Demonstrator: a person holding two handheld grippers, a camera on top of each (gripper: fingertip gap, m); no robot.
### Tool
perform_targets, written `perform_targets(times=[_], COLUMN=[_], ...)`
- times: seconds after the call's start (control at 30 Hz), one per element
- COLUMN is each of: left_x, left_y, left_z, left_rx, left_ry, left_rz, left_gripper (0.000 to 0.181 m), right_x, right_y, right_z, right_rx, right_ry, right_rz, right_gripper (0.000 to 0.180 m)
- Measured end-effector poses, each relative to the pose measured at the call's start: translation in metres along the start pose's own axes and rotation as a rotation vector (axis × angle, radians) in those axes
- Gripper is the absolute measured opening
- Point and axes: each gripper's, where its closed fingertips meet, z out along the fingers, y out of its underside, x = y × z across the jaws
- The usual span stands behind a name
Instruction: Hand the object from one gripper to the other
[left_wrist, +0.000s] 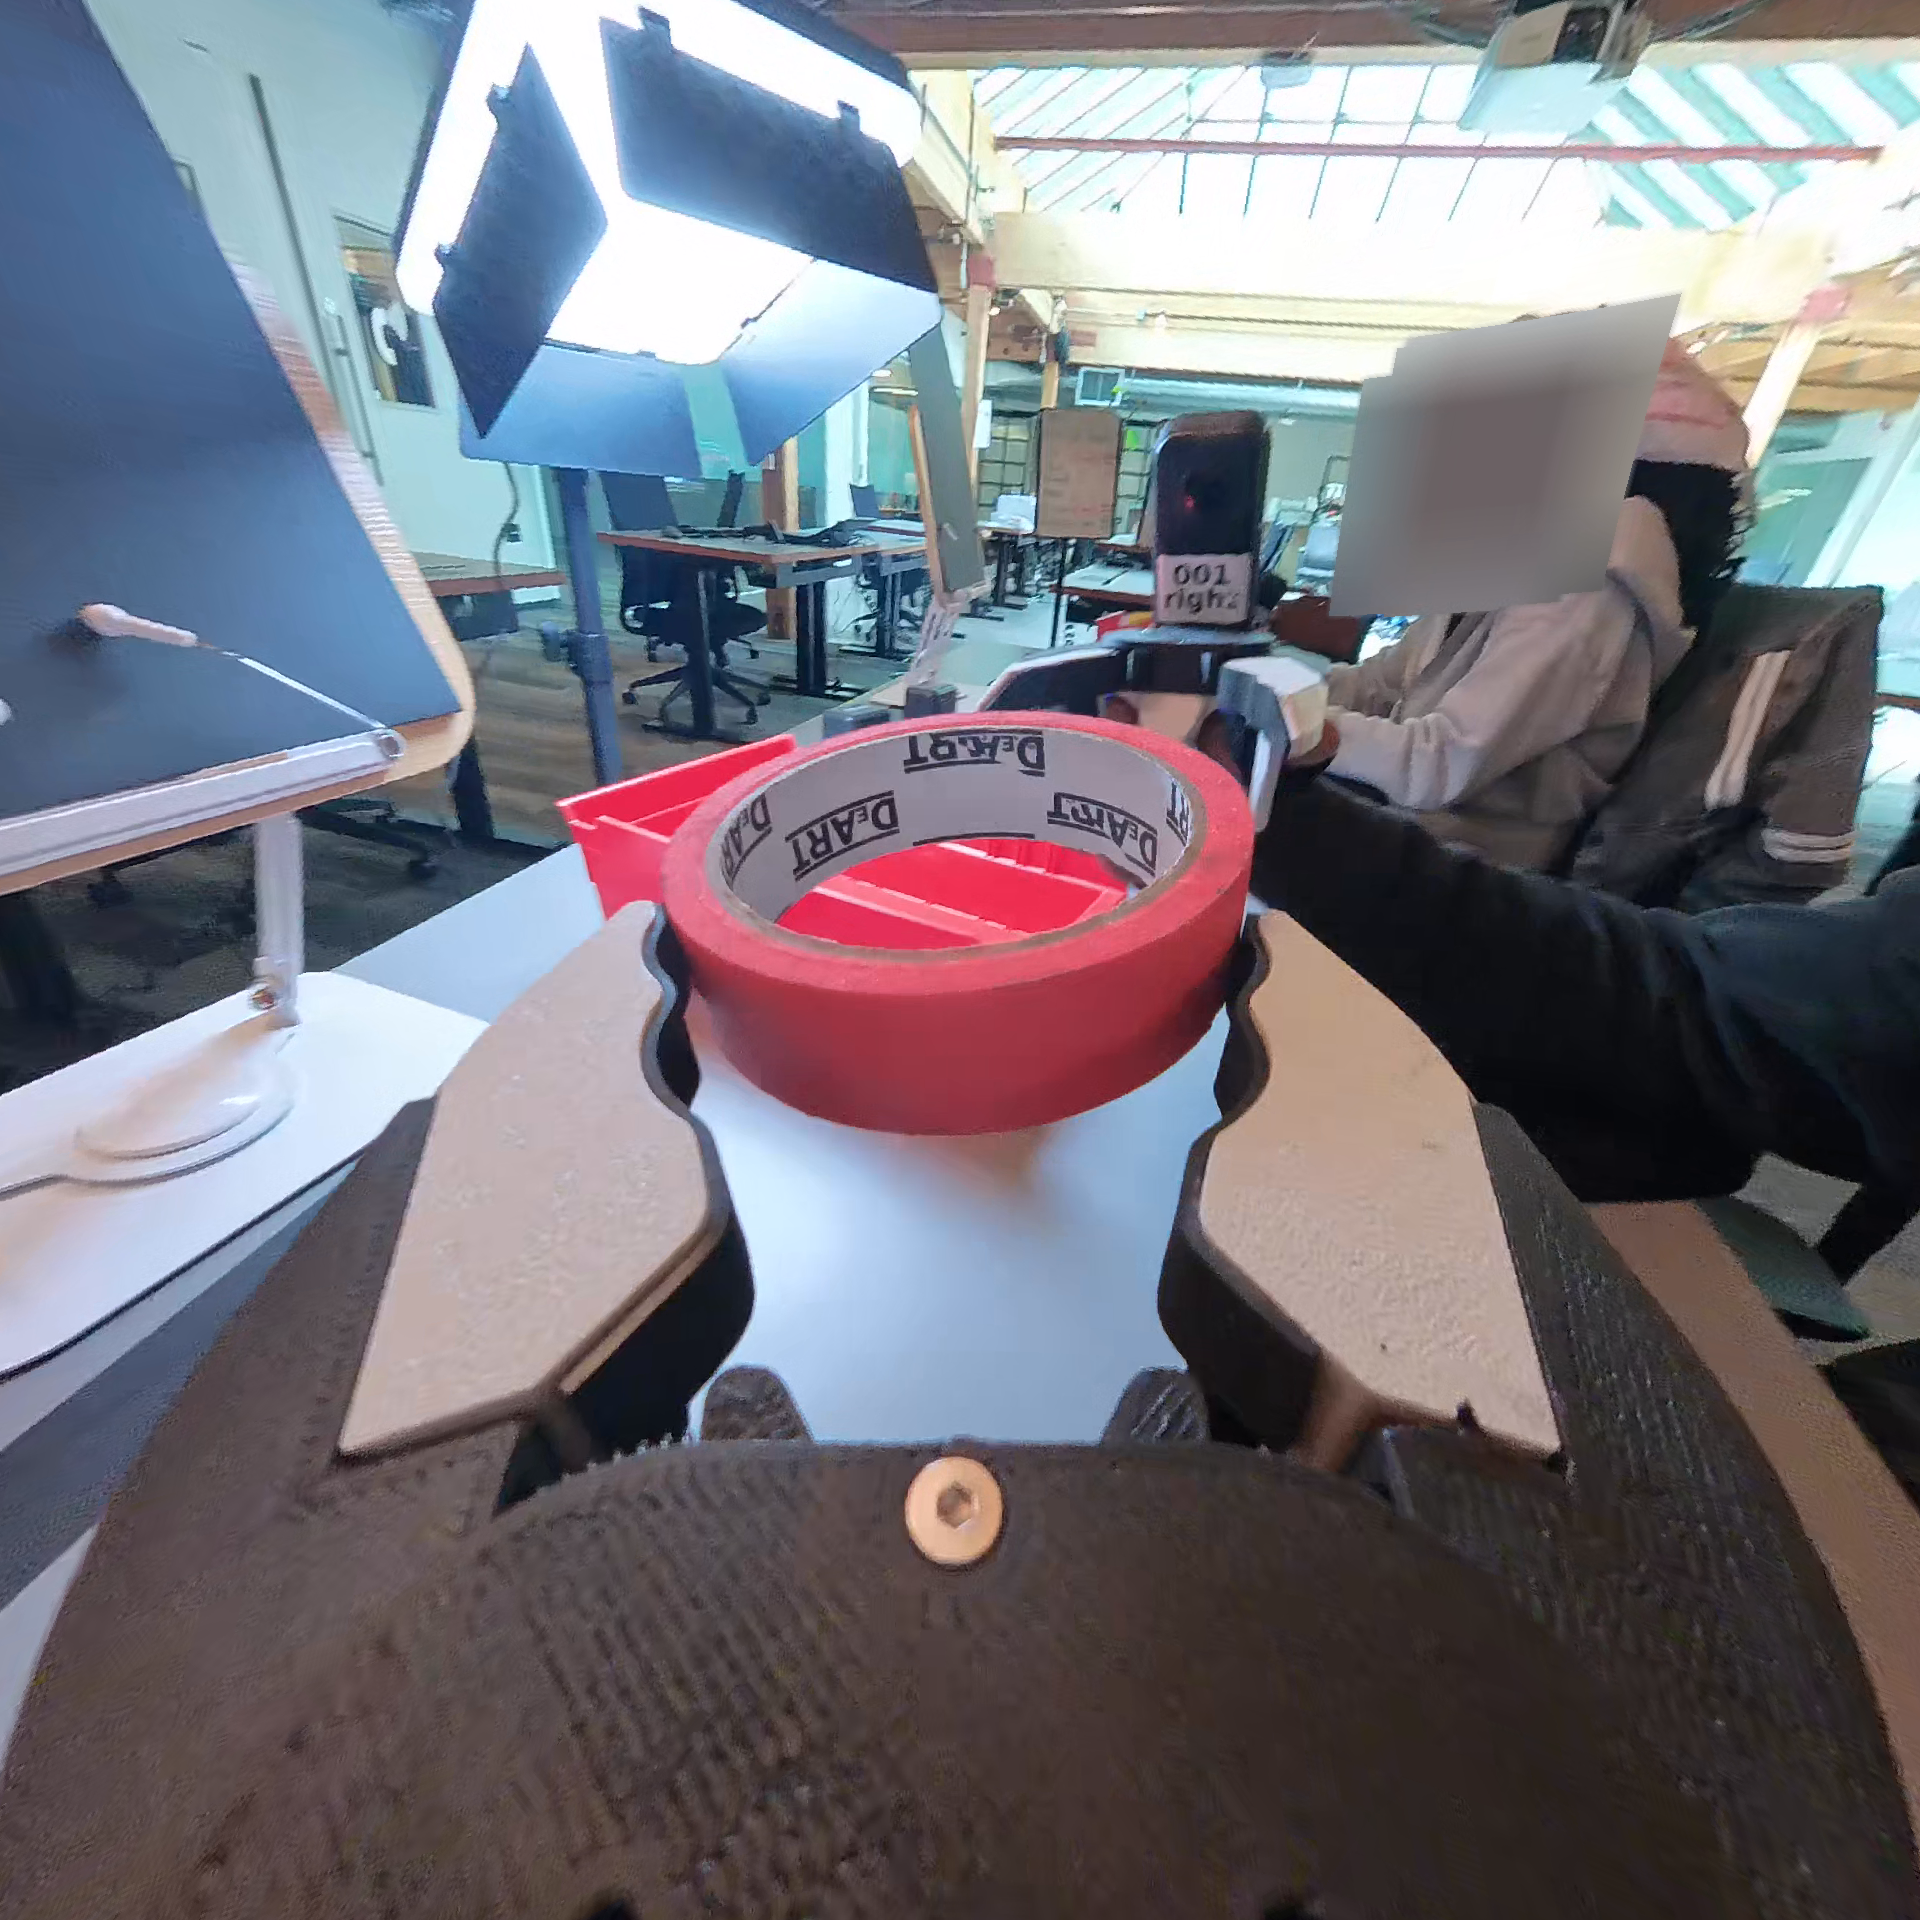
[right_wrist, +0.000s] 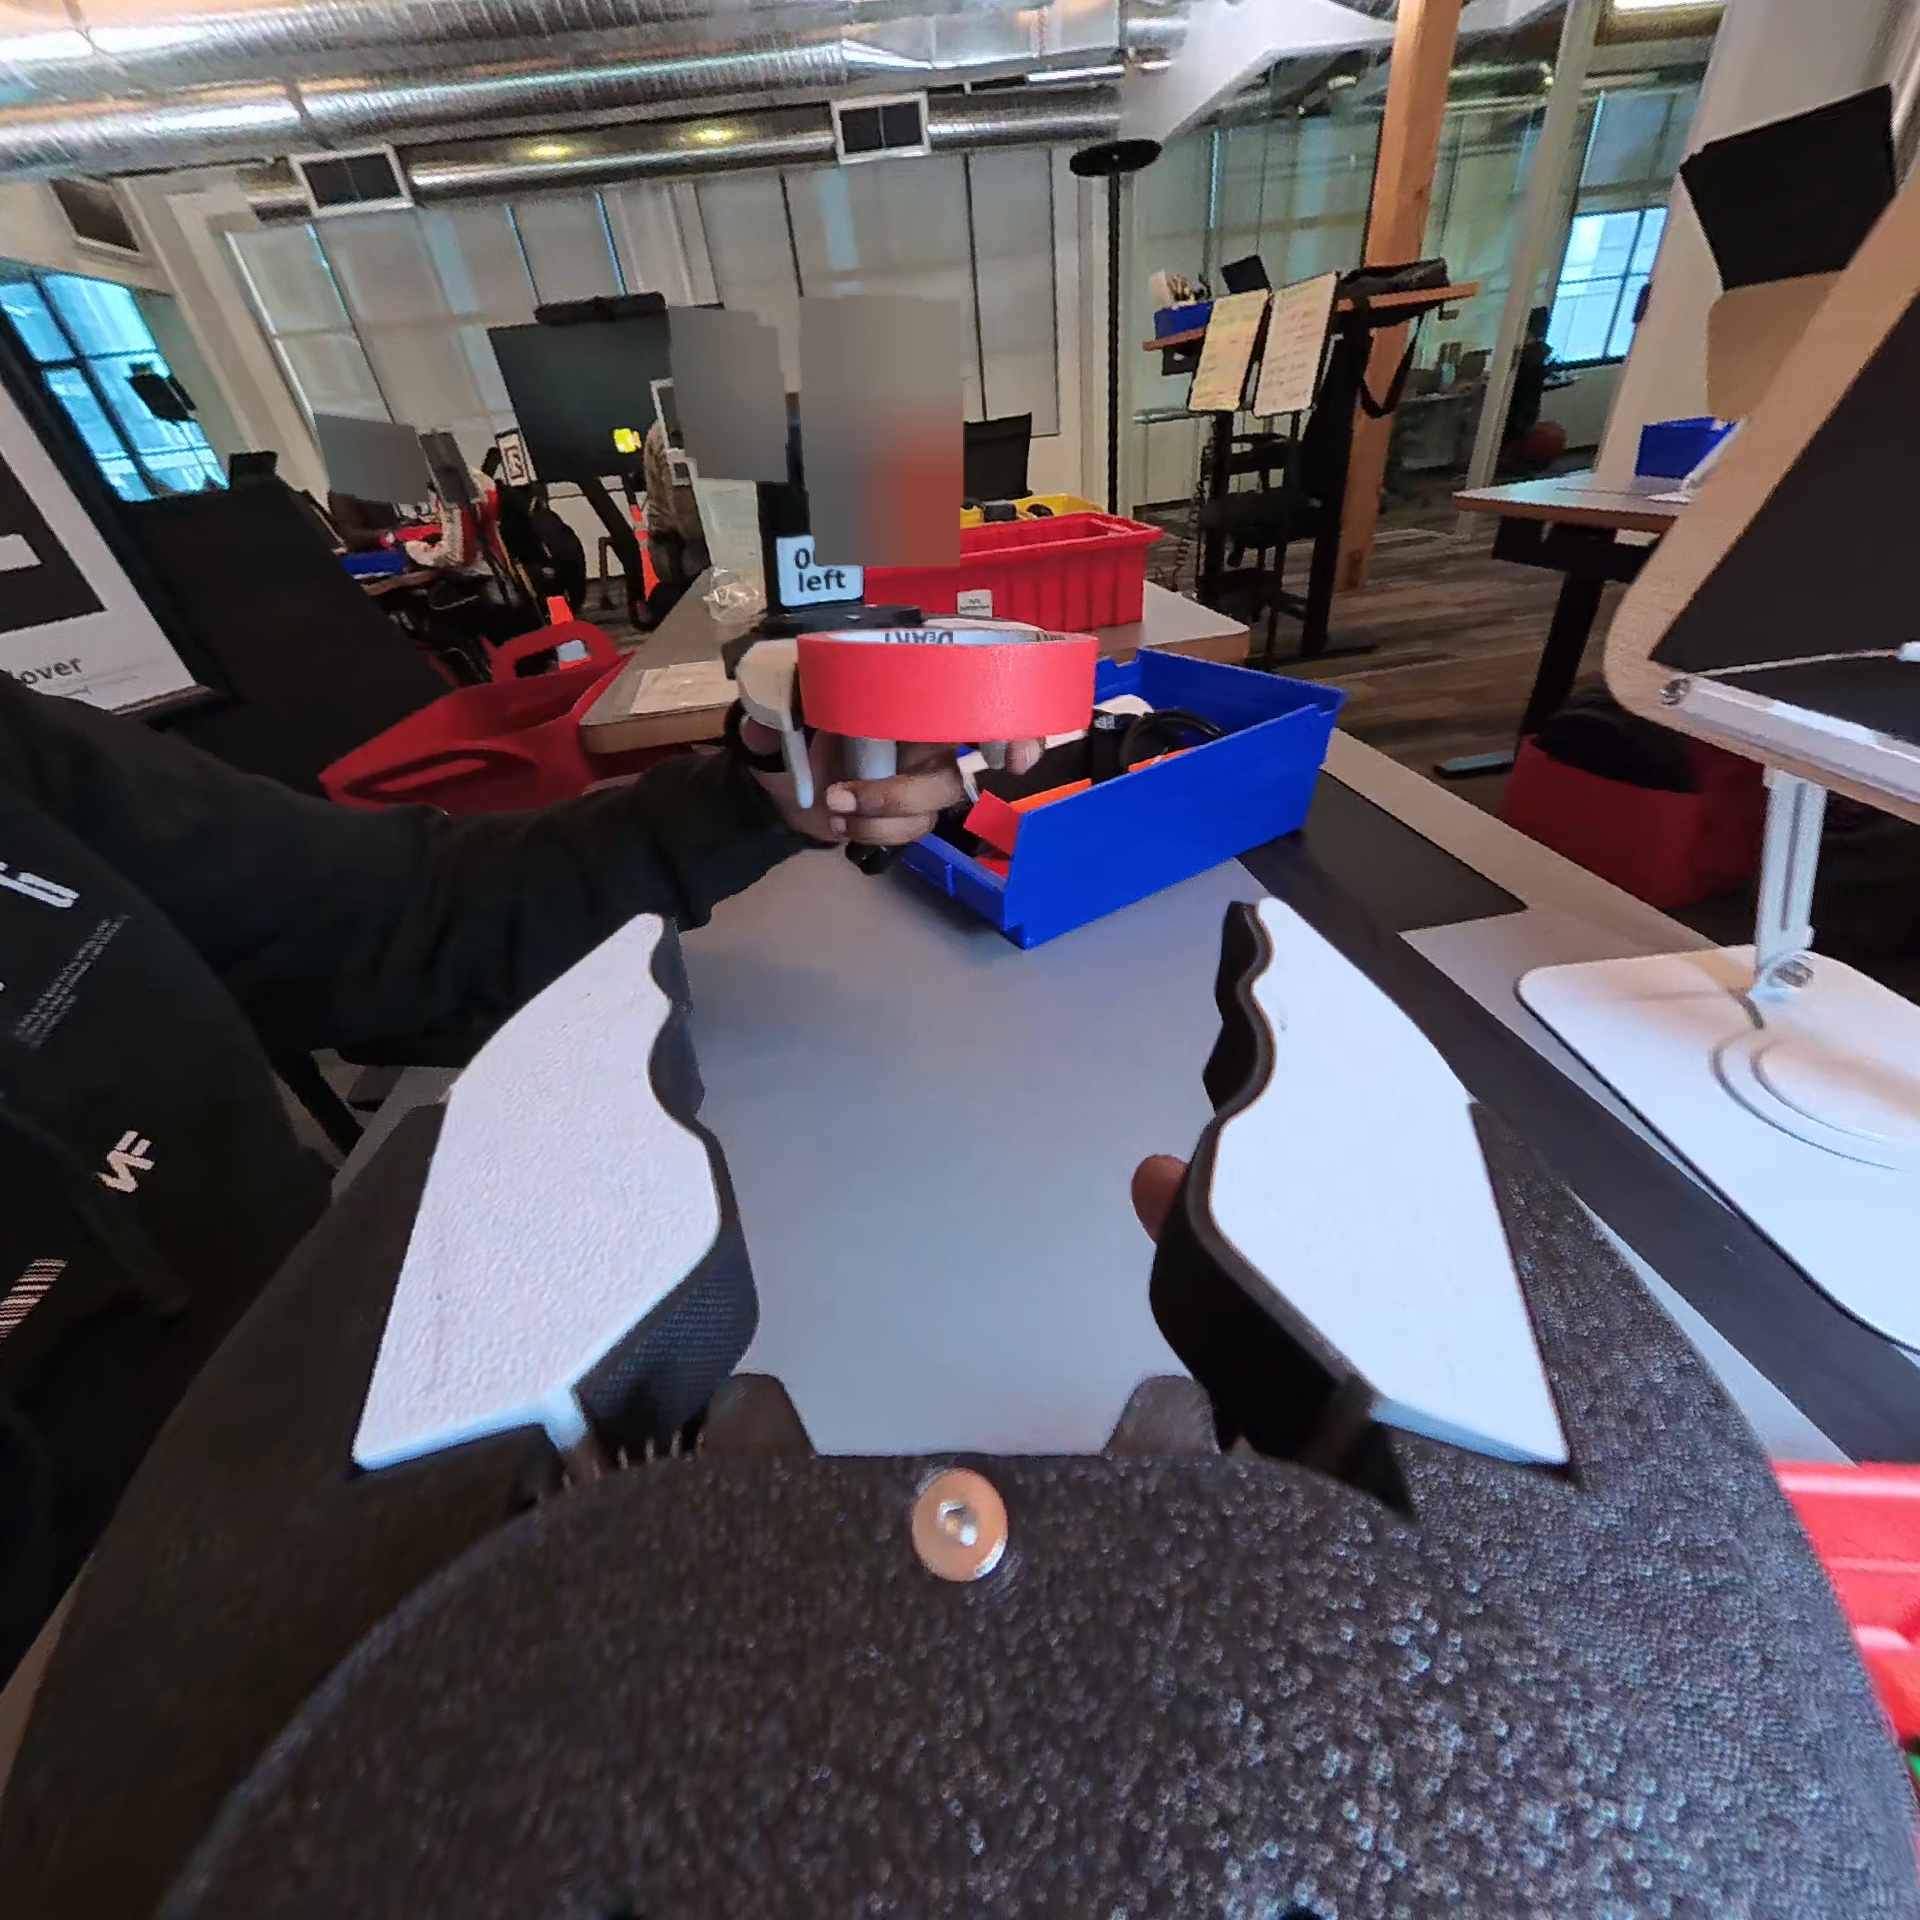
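Note:
A red roll of tape (left_wrist: 956, 997) lies flat between the tips of my left gripper (left_wrist: 951, 961), which is shut on its sides and holds it above the grey table. In the right wrist view the same tape roll (right_wrist: 948, 684) shows farther off, held up in the left gripper over the table. My right gripper (right_wrist: 951, 961) is open and empty, with its fingers wide apart, facing the tape from a distance. In the left wrist view the right gripper (left_wrist: 1210, 665) shows behind the tape, partly hidden by it.
A red bin (left_wrist: 644, 821) stands on the table (left_wrist: 935, 1268) behind the tape. A blue bin (right_wrist: 1143, 810) with small parts sits at the far side in the right wrist view. White stand bases (right_wrist: 1714, 1049) (left_wrist: 187, 1101) rest at the table edges. A seated person (left_wrist: 1507, 707) is in the background. The gap from one gripper's tips to the other's is roughly 15 cm.

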Motion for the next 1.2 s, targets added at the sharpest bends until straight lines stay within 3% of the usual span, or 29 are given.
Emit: perform_targets(times=[0.13,0.47,0.67,0.8,1.1,1.2], left_x=[0.001,0.054,0.055,0.044,0.004,0.001], left_y=[0.006,0.044,0.041,0.025,-0.011,-0.013], left_z=[0.0,0.048,0.044,0.033,-0.016,-0.023], left_rx=[-0.025,-0.157,-0.175,-0.123,-0.044,-0.055], left_ry=[0.019,0.141,0.152,0.125,0.036,0.035], left_rz=[-0.002,0.073,0.072,0.051,-0.014,-0.04], left_gripper=[0.1,0.1,0.1,0.089,0.084,0.08], right_x=[0.007,-0.035,-0.036,-0.02,0.022,0.025], right_y=[0.01,0.051,0.046,0.03,-0.016,-0.018], right_z=[0.002,0.08,0.08,0.057,-0.045,-0.061], right_rx=[-0.047,-0.164,-0.113,-0.068,0.052,0.052], right_ry=[0.043,-0.087,-0.106,-0.061,0.121,0.15], right_rz=[-0.002,0.009,0.007,0.01,-0.036,-0.048], right_gripper=[0.101,0.109,0.102,0.101,0.101,0.101])
